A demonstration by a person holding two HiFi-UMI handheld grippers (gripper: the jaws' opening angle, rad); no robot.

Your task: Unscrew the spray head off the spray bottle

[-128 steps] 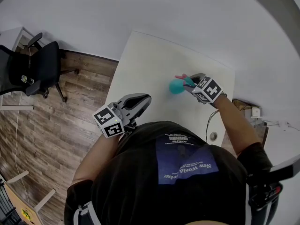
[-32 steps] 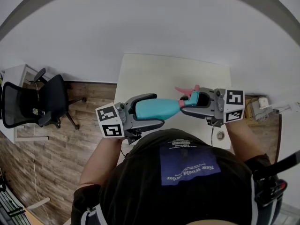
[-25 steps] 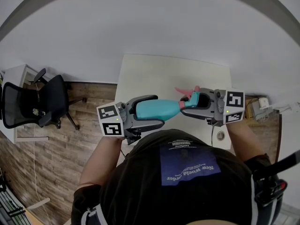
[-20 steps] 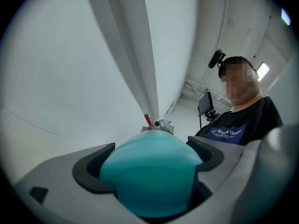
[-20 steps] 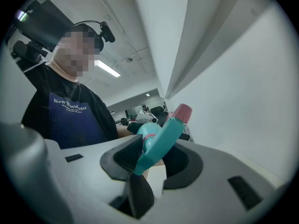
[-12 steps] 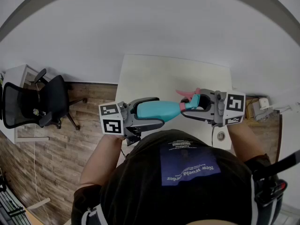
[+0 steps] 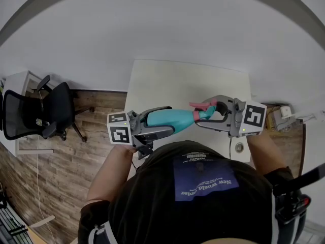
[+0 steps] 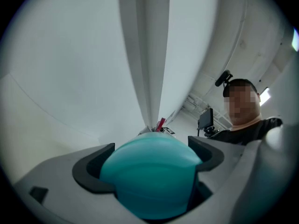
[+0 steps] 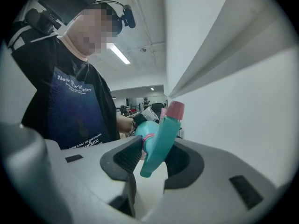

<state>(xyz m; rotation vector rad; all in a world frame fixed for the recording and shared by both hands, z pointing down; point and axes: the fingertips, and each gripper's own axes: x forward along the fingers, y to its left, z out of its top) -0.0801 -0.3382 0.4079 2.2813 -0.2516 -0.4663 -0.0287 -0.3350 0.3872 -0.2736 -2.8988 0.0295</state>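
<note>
In the head view, the left gripper and the right gripper hold a teal spray bottle lying level between them, over the near edge of the white desk. The spray head points toward the right gripper. A black office chair stands on the wooden floor to the left.

In the left gripper view, the jaws are partly open and clamped on the bottle's rounded base, which fills the gap between them.

In the right gripper view, the jaws stand about half open and are closed on the spray head, which is tilted between them, its pink nozzle uppermost.
</note>
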